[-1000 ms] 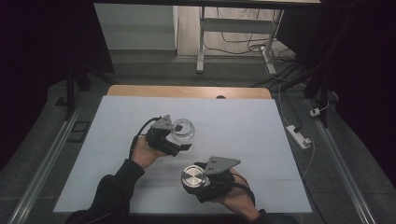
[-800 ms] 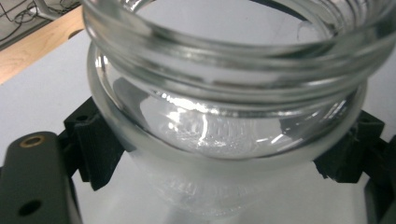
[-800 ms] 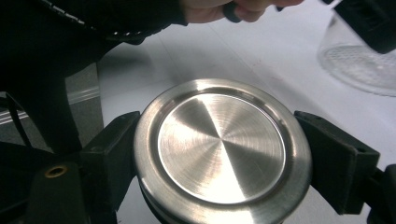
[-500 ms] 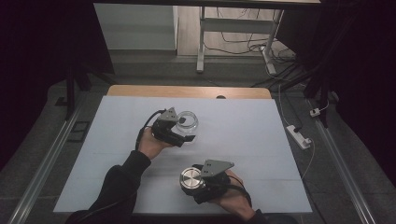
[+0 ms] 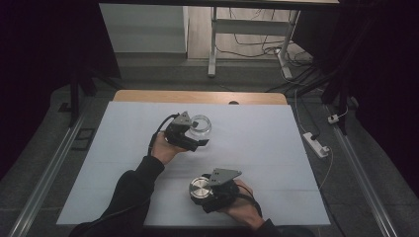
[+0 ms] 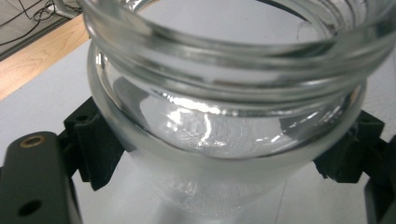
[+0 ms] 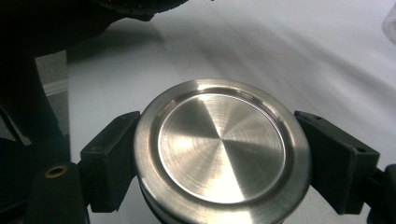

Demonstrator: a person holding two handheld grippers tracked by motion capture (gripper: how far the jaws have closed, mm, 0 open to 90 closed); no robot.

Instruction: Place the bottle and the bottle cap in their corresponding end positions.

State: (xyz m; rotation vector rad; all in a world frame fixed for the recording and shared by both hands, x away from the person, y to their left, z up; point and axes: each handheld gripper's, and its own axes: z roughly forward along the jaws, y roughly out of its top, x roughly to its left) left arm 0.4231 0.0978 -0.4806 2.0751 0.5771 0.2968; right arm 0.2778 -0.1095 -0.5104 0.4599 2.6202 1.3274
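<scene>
A clear glass jar (image 5: 200,125) with a threaded open mouth is clamped between the black jaws of my left gripper (image 5: 196,132) near the middle of the white table. In the left gripper view the jar (image 6: 224,116) is close up, both pads (image 6: 100,149) pressing its sides below the neck. My right gripper (image 5: 200,190) is shut on a round brushed-metal lid (image 5: 199,187) near the table's front edge. In the right gripper view the lid (image 7: 222,149) lies flat side up between the two black pads (image 7: 338,161).
The white table sheet (image 5: 257,148) ends at a wooden strip (image 5: 197,96) at the far edge. A white power strip (image 5: 316,144) and cables lie on the floor to the right. A metal table leg (image 5: 213,44) stands behind the table.
My left hand with the jar has shifted right and away across the table. The right hand with the lid has sunk closer to the table near the front edge.
</scene>
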